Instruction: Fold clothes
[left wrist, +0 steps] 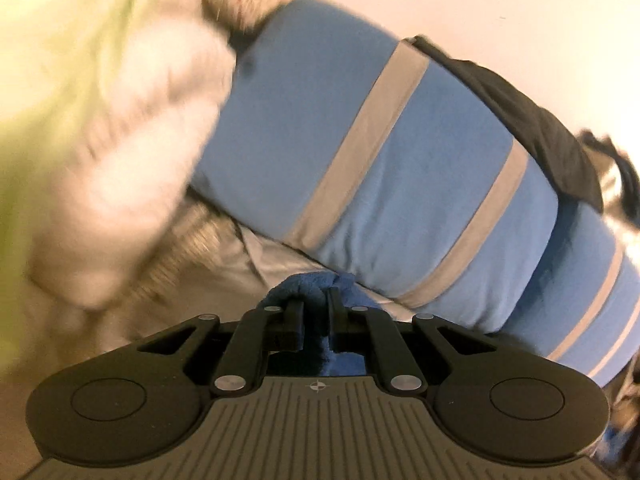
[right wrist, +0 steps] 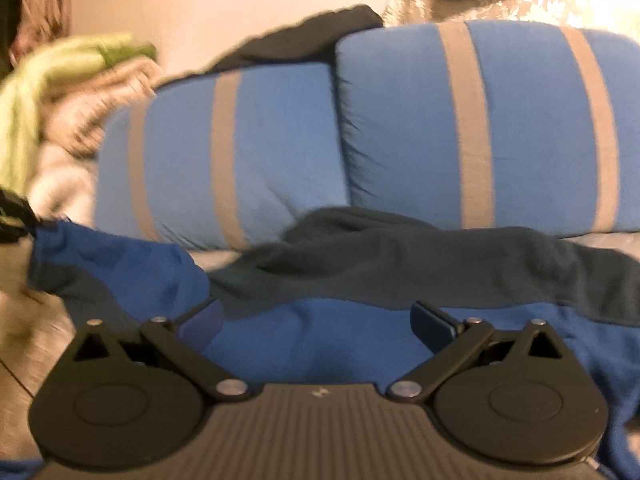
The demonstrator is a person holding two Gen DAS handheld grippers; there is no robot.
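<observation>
- Blue fleece garment (right wrist: 320, 344) lies spread on the bed just under the right gripper (right wrist: 320, 320), running off to the left, where one bunched corner (left wrist: 316, 284) sits pinched between the pressed-together fingers of the left gripper (left wrist: 314, 304).
- Only a small tuft shows in that pinch, so the corner could slip free if the cloth drags.
- Right gripper stands spread wide over the fabric, gripping nothing; with that side loose, the whole garment may slide along instead of folding.
- A dark garment (right wrist: 420, 264) lies across the blue one's far edge, touching it; it could get dragged or trapped in the fold.
- Striped blue pillows (right wrist: 480, 120) sit close behind, and the lifted corner could catch on them.
- Motion blur hides the pale and green heap (left wrist: 100, 120) at the left.
</observation>
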